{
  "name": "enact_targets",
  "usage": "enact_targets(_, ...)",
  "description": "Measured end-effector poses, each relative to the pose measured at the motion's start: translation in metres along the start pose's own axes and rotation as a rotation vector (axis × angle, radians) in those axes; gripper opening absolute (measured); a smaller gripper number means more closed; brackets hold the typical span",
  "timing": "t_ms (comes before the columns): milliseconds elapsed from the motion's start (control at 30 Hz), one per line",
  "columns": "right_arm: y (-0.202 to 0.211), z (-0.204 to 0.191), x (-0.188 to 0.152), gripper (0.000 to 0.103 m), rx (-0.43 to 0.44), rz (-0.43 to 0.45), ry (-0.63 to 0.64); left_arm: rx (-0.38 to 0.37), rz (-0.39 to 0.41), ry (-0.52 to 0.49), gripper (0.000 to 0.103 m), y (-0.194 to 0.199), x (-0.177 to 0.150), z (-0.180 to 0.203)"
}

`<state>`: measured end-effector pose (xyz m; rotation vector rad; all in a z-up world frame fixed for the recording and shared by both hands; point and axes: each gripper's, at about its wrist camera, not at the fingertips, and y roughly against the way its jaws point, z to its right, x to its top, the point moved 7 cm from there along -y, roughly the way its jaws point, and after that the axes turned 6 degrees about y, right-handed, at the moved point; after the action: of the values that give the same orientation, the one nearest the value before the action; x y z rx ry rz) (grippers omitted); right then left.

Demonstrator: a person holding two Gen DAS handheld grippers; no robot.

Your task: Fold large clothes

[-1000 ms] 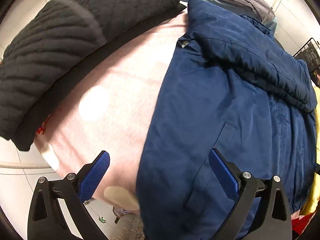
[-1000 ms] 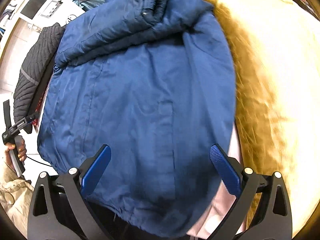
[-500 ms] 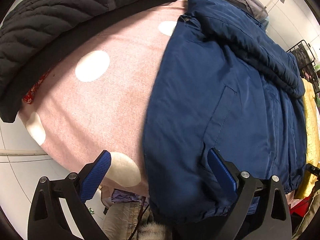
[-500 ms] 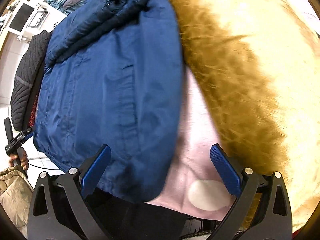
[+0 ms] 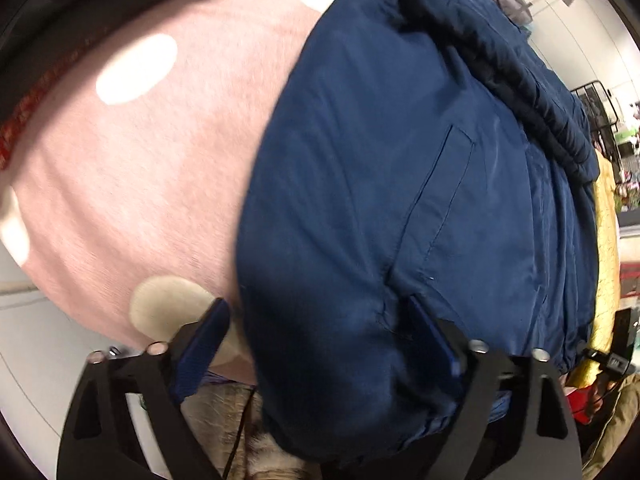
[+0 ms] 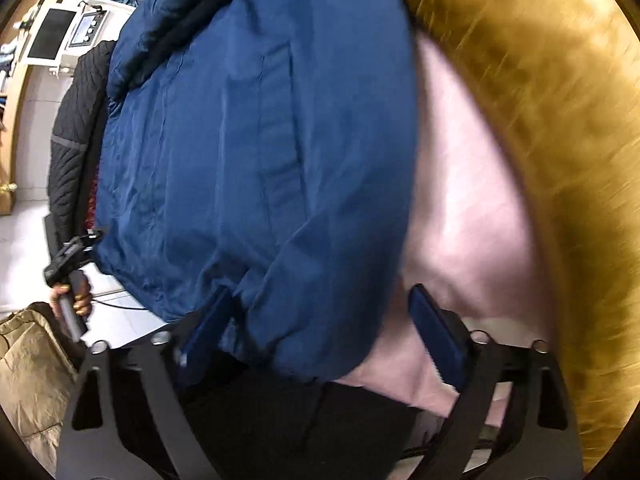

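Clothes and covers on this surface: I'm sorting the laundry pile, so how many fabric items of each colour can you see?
Navy blue: 1, the jacket, hem between both sets of open jaws
Pink with white dots: 1, the sheet
Black quilted: 1, the garment
Golden furry: 1, the blanket
Total: 4

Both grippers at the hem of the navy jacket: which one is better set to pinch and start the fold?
Probably both, left slightly. The left gripper straddles the navy blue padded jacket with its hem corner bunched between open fingers. The right gripper also straddles the opposite corner, half over the pink dotted cloth.
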<state>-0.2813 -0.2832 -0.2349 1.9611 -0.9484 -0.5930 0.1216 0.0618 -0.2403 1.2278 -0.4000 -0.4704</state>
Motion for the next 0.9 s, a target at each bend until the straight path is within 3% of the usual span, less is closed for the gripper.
enact_targets(33, -0.003, -0.002, 0.000, 0.070, 0.007, -0.007, 0.000, -0.025, -0.011, 0.011, 0.066, -0.002, -0.001, 0.002)
enact_targets(100, -0.006, -0.006, 0.004, 0.068, 0.007, -0.012, 0.012, -0.037, -0.012, 0.009, 0.057, -0.002, 0.000, 0.008)
enact_targets(167, -0.007, -0.006, 0.006, 0.054, 0.002, -0.020, 0.015, -0.029, -0.019, -0.022, 0.050, -0.002, -0.001, 0.012)
enact_targets(267, -0.001, -0.010, 0.008, 0.032, 0.001, -0.019, 0.035, -0.037, -0.022, -0.040, 0.027, 0.006, 0.001, 0.016)
enact_targets(300, 0.005, -0.015, 0.007, 0.030, 0.013, -0.017, 0.049, -0.042, -0.021, -0.050, 0.023, 0.010, 0.001, 0.018)
enact_targets(467, 0.031, -0.031, -0.005, 0.021, -0.001, -0.029, 0.147, -0.030, -0.002, -0.196, 0.018, 0.043, -0.006, 0.029)
enact_targets(633, 0.035, -0.027, -0.028, 0.019, 0.045, -0.082, 0.116, -0.027, -0.046, -0.210, 0.018, 0.051, -0.025, 0.019)
enact_targets(800, 0.025, -0.020, -0.060, 0.019, 0.087, -0.115, 0.020, -0.025, -0.117, -0.142, 0.018, 0.046, -0.059, -0.004)
enact_targets(900, 0.022, -0.014, -0.061, 0.019, 0.097, -0.118, -0.018, -0.028, -0.134, -0.077, 0.018, 0.037, -0.062, -0.011)
